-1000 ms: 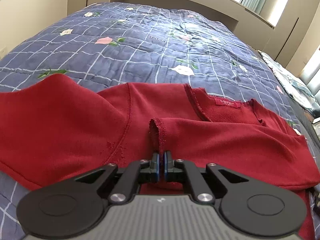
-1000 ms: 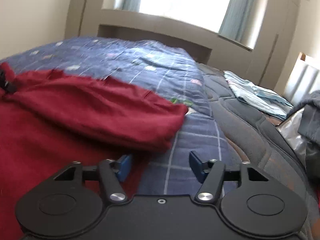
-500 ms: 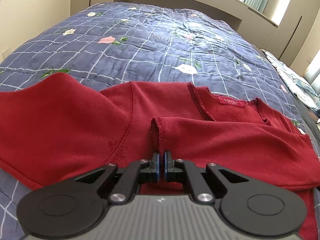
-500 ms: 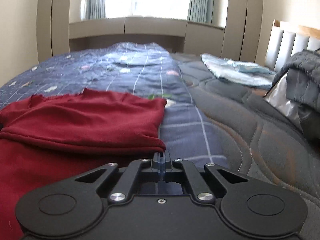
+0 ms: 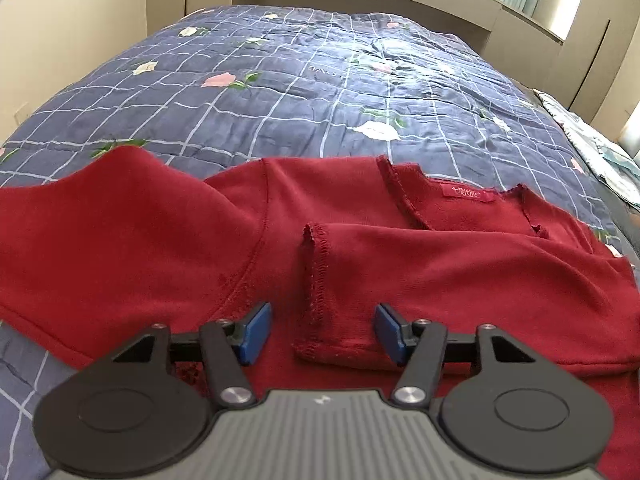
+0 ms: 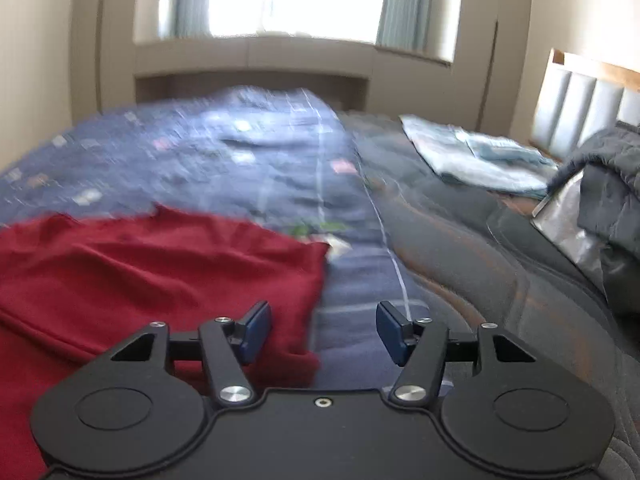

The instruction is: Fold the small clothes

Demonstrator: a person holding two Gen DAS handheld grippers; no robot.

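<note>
Left wrist view
Garments: one red top [image 5: 460, 264], spread across the near part of the blue checked quilt [image 5: 320, 92], neck label towards the far right.
Sleeves seen: two; one lies out to the left, the other sleeve [image 5: 400, 280] is folded across the chest, its stitched cuff [image 5: 316, 280] in the middle.
Left gripper [image 5: 322, 334]: jaws spread, just opened; the cuff lies between the two blue pads, neither pad pressing on it.
Change: half a second ago the pads were pinched together on the cuff edge; now it lies loose and flat.

Right wrist view
Garments: the same red top [image 6: 160, 264] at lower left; one pale folded cloth [image 6: 476, 156] far right on the grey mattress [image 6: 500, 264]; one dark jacket [image 6: 612, 184] by the headboard.
Right gripper [image 6: 322, 332]: jaws spread, just opened, over the top's right edge and the quilt; nothing is gripped.
Change: half a second ago the pads were pressed together; the picture is now motion-blurred.
</note>
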